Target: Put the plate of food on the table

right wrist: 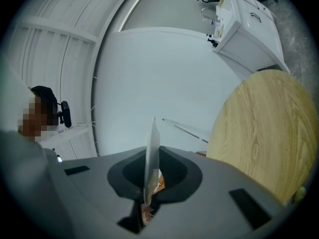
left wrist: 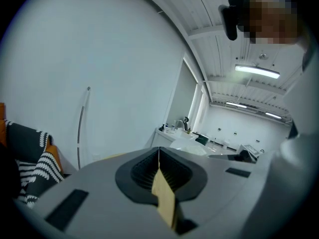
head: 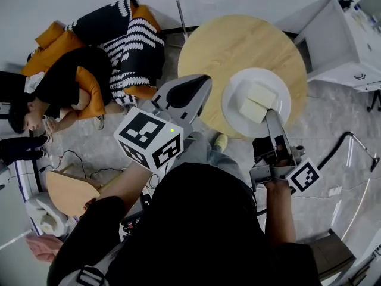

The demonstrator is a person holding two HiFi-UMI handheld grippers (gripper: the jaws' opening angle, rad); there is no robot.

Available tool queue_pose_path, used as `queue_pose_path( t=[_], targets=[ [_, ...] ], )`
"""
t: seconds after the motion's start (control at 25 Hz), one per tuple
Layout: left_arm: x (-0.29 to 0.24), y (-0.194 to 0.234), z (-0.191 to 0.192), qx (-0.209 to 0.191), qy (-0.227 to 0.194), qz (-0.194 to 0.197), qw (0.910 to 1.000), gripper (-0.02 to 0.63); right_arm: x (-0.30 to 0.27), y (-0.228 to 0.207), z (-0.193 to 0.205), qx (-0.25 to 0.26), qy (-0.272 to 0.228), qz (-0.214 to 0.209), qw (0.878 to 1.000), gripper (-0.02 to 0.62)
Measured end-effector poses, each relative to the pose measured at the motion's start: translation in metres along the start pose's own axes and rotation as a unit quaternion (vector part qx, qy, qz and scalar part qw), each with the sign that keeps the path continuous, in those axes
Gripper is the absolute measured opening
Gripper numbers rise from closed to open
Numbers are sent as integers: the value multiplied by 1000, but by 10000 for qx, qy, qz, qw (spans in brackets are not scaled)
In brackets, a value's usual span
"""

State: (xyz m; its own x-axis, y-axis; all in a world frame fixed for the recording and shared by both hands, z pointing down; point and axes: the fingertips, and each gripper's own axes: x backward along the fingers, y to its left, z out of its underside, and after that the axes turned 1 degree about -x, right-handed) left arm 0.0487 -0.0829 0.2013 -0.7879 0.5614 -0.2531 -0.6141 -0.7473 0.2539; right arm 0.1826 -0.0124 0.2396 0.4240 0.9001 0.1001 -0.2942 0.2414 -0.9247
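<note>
A white plate [head: 237,94] carries two pale blocks of food [head: 256,102]. It sits over the near right part of the round wooden table [head: 238,40]. My right gripper [head: 271,114] is shut on the plate's near rim. The right gripper view shows the plate [right wrist: 152,146] edge-on between the jaws of that gripper [right wrist: 151,176], with the table [right wrist: 259,128] off to one side. I cannot tell whether the plate touches the tabletop. My left gripper [head: 196,82] hangs at the table's near left edge, shut and holding nothing. The left gripper [left wrist: 159,172] points at a bare wall.
A person [head: 59,91] lies on the floor at the left among orange and striped cushions [head: 134,37]. A white cabinet [head: 345,40] stands right of the table. Cables [head: 345,154] trail across the floor at the right. A wooden board [head: 68,189] lies at the lower left.
</note>
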Motion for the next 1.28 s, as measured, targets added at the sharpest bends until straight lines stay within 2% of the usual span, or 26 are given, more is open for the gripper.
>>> queue_pose_path(
  t=[0.28,0.6,1.04,1.28],
  targets=[
    [5,14,-8,26,-121,-17,9999,12,-13,10,-3,174,31,-9,9998,29],
    [0,24,-27,-14,-190,203,9996,12,-25,21,-9,273,-135,100,9995,29],
    [-5,76,-30,80,-42,212,9997,12,-63,6,5,120,-170,344,9992,29],
    [-32,99,-15,211,150,195,9995,12,-81,-22,-7,28,-155,499,9986,29]
  ],
)
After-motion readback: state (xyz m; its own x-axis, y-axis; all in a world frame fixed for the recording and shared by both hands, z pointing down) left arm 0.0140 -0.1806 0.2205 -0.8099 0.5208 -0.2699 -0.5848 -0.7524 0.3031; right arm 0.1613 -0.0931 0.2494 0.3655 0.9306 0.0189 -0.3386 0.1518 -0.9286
